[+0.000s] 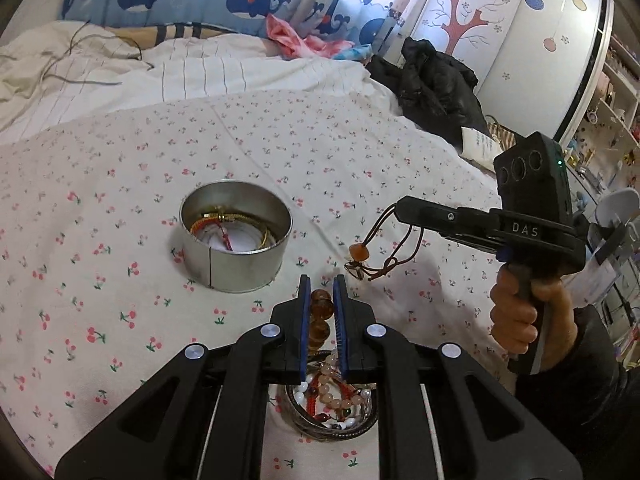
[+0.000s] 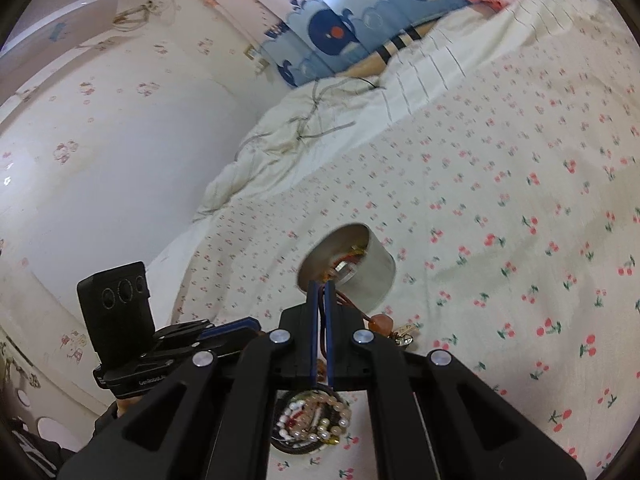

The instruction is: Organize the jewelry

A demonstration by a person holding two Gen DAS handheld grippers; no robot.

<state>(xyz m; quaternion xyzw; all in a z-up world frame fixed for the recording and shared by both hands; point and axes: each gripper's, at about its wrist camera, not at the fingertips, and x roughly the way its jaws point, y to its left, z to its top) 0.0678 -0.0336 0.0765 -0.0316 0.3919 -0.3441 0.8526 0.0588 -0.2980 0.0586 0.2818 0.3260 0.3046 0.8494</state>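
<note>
A round metal tin stands open on the cherry-print sheet. Inside it lie a gold chain, a red-and-orange cord bracelet and a thin gold bangle against the far right wall, all on a white lining. From the right wrist view the tin sits just beyond the right fingertips and its contents are partly hidden, so only a reddish cord and a pale piece can be made out there.

Nearer, below both grippers, a dark dish holds a heap of jewelry: pale pink beads, white pearls, a red woven cord and a few dark beads. In the right wrist view the same dish shows pearls around its near edge.

The left gripper is closed on an amber bead bracelet, which hangs from between the blue pads down toward the dish.

The right gripper is clamped on a brown cord necklace; its orange bead and a small metal pendant, probably a charm, dangle above the sheet to the right of the tin. A hand grips that tool's handle.
</note>
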